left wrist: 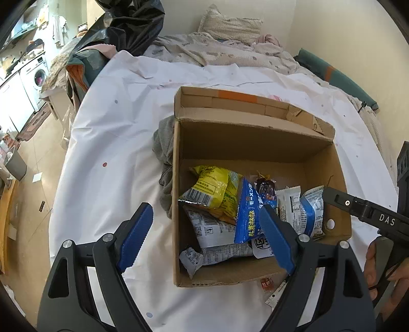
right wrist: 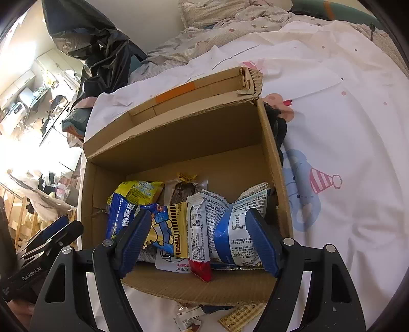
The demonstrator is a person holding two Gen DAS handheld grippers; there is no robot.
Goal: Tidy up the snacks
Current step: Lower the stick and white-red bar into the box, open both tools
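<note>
Nearest, the left hand-held gripper [left wrist: 207, 235] hangs with its 2 blue fingers spread apart and nothing between them, straddling the left wall of the cardboard box [left wrist: 319, 163]. The right hand-held gripper [right wrist: 199, 238] is likewise apart and unladen, poised over the box's near edge. Inside lie the snacks: a yellow packet [left wrist: 217, 189], a blue packet [left wrist: 246, 217], a brown-wrapped snack [right wrist: 184, 190] and a white-and-blue packet [right wrist: 237, 212]. Farther on, the box rests on a white printed sheet [right wrist: 332, 122] over the bed; a black plastic bag [left wrist: 133, 23] is beyond.
</note>
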